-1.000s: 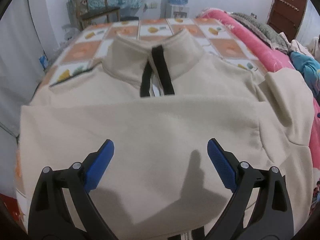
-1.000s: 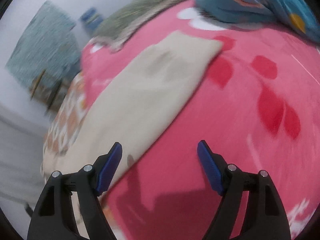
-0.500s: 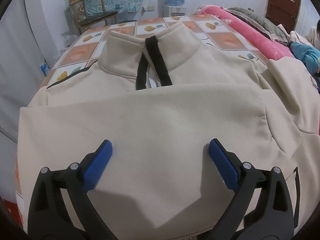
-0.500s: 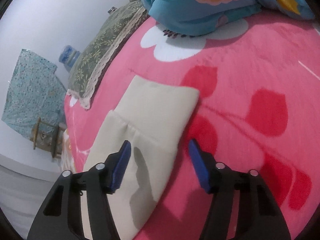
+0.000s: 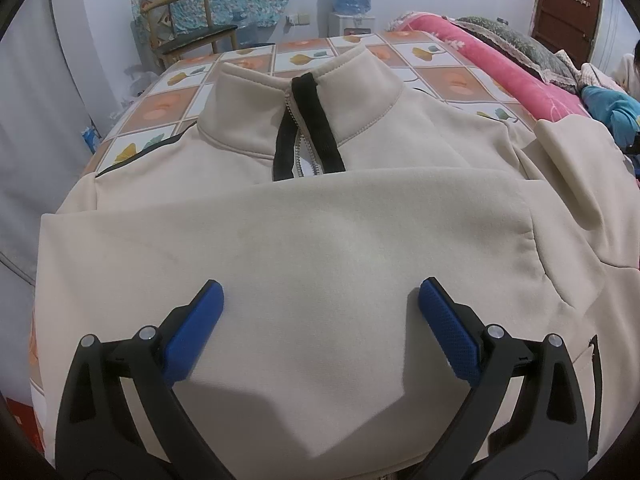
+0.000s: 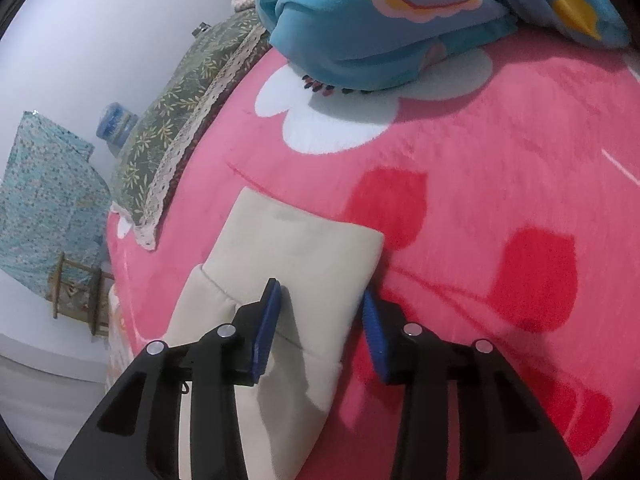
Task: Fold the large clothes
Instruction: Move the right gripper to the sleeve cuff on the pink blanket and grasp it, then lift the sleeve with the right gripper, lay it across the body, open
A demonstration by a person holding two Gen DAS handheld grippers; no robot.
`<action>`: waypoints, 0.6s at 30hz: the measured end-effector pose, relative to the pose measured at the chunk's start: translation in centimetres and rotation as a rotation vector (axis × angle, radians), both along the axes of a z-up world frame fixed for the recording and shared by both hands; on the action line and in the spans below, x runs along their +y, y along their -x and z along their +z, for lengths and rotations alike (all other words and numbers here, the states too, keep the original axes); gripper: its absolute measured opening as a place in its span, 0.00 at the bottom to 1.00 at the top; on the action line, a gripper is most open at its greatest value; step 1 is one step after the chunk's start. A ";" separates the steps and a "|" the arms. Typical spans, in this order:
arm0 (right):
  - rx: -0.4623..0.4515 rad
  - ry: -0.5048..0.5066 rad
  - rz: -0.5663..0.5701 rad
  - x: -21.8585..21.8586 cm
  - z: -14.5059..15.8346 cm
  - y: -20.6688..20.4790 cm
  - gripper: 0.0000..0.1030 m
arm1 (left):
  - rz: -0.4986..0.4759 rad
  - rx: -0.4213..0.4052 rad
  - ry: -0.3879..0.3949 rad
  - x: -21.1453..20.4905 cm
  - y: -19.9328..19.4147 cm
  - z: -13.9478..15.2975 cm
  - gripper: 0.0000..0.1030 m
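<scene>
Cream sweatshirt [image 5: 320, 240] lay front-up across a bed [image 5: 168, 112] covered in an orange-and-white tile-print sheet, collar [image 5: 308, 92] at the far end with its black-edged zipper [image 5: 306, 136] part open. One sleeve was already folded flat across the chest, its edge crossing just below the zipper opening. Left gripper [image 5: 320, 320] hung over the lower body of the sweatshirt, jaws spread wide, blue pads [image 5: 192, 332] apart with bare cream fabric between them and nothing gripped; couldn't tell if the tips touched the cloth. Other sleeve ran off to the right side onto a pink blanket [image 6: 500, 200] with red and white flower shapes. Right gripper [image 6: 320, 308] was at that sleeve's cuff [image 6: 296, 252], jaws closing, cuff's near edge between them. Left pad sat on top of the cream fabric, right pad [image 6: 374, 332] at the cuff's side edge against the pink blanket; pads not yet pressed together on it, a gap of fabric showed between. Blue patterned bedding [image 6: 400, 20] was bunched on the blanket beyond the cuff, a green lace-trimmed pillow [image 6: 188, 120] to its left. Wooden chair [image 5: 188, 28] and water dispenser [image 5: 352, 4] stood by the far wall.
</scene>
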State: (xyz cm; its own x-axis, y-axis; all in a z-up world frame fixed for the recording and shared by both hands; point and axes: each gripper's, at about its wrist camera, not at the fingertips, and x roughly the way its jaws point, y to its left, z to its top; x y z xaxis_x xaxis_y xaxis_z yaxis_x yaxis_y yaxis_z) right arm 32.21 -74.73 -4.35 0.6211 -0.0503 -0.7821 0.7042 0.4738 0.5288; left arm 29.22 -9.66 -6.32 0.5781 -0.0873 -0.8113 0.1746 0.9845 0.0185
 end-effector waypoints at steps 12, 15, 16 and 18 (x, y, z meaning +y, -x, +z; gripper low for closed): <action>0.032 0.145 0.014 1.0 1.3 0.1 0.12 | 0.002 -0.003 -0.001 -0.1 0.0 -0.1 0.92; 0.027 0.187 0.028 1.6 2.1 0.1 0.10 | 0.002 -0.003 -0.002 -0.1 0.1 -0.1 0.93; 0.022 0.205 0.033 1.9 2.5 0.2 0.10 | 0.003 -0.004 -0.002 0.0 0.1 -0.1 0.93; 0.002 0.227 0.046 2.3 3.3 0.4 0.09 | 0.005 -0.006 -0.002 0.0 0.0 -0.1 0.93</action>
State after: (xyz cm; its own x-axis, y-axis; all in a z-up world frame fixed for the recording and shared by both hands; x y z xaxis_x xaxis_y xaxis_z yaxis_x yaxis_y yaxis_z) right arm 31.85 -72.38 -1.04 0.6253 -0.1969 -0.7551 0.6802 0.6118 0.4038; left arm 29.20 -9.70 -6.39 0.5831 -0.0824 -0.8082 0.1694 0.9853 0.0218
